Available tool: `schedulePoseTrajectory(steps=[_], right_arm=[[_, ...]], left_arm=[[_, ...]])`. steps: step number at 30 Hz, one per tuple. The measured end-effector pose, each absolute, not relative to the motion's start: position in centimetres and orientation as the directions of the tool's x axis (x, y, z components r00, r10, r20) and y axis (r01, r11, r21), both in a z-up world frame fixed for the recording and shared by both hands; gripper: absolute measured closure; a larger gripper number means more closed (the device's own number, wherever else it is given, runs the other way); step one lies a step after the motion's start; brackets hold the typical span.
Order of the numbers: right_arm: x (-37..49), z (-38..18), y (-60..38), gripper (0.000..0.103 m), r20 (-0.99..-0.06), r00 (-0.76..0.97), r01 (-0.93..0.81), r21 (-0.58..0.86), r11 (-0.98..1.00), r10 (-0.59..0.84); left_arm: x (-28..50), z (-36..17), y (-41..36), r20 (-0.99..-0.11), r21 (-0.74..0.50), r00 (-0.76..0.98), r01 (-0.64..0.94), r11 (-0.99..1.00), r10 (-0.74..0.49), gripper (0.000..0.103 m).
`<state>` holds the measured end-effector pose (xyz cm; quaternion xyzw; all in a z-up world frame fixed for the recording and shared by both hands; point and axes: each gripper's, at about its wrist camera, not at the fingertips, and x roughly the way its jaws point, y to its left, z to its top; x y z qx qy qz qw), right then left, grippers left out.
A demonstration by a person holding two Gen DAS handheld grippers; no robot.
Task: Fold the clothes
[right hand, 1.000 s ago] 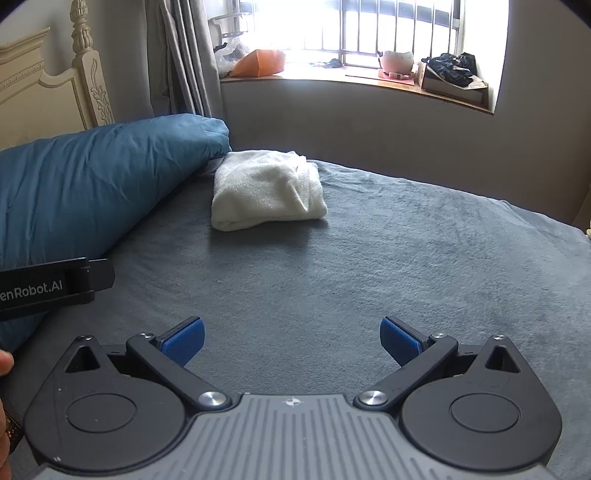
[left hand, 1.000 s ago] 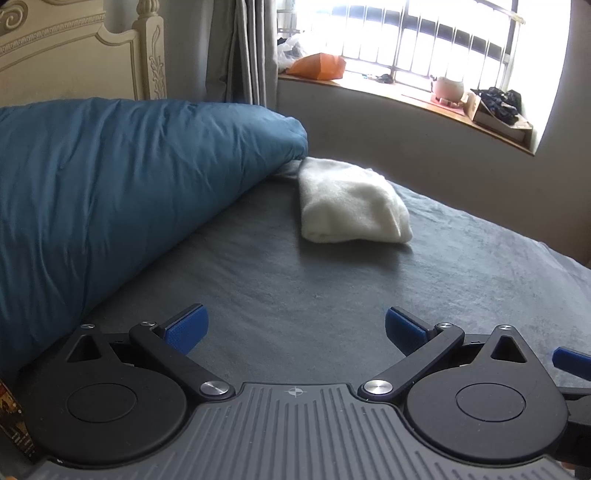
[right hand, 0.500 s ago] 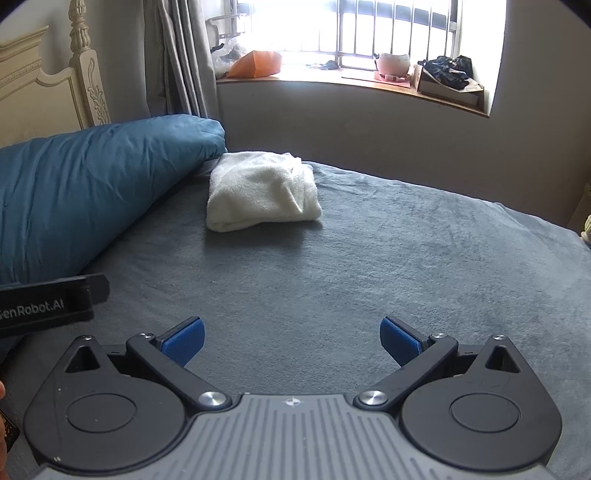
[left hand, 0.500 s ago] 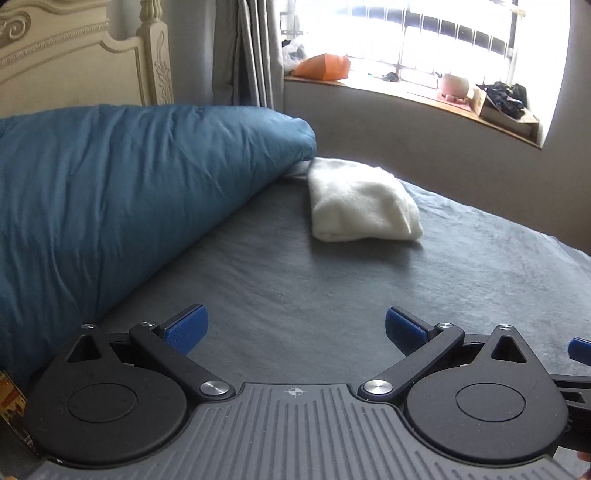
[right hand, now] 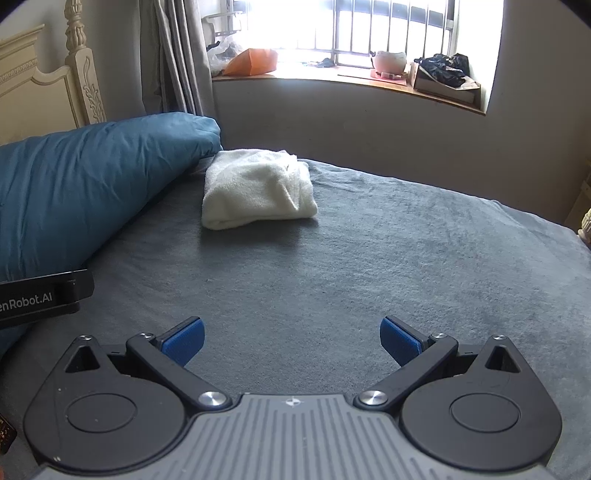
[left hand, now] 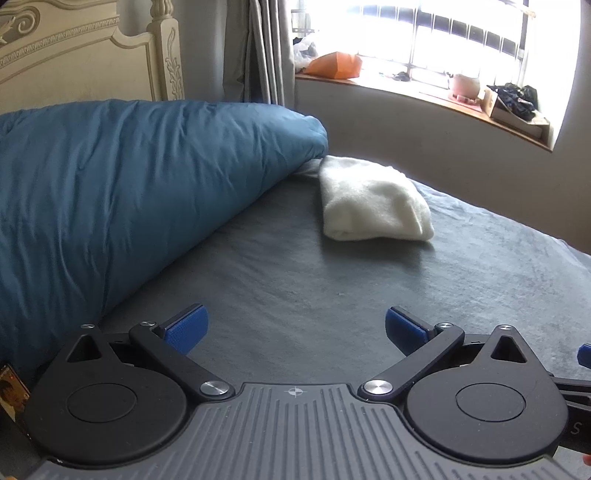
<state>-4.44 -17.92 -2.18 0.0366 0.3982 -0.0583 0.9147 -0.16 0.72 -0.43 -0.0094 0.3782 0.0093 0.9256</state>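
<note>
Two grippers hang low over the near part of a bed (right hand: 369, 266), both with jaws spread wide and nothing between them: the left gripper (left hand: 294, 330) and the right gripper (right hand: 291, 336). One folded white garment (right hand: 258, 188) lies far up the grey sheet, its far left corner touching a blue duvet (left hand: 122, 192) bunched along the left side. Behind stand a cream headboard (left hand: 81, 62), grey curtain (right hand: 177, 55) and barred window (right hand: 369, 26)

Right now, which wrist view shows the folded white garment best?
The right wrist view: the folded white garment sits near centre, its creases visible. The left wrist view shows it further right, end-on.
</note>
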Motion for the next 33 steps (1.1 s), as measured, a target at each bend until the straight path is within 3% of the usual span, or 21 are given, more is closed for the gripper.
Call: schedulePoseTrajectory(steps=[33], right_arm=[[-3.7,-3.9,-17.7,0.000,-0.747,0.660,0.120,0.000,0.993,-0.080]], left_arm=[[0.8,-2.1,0.6,-0.721,-0.002,0.693,-0.021,1.000,0.013,0.000]])
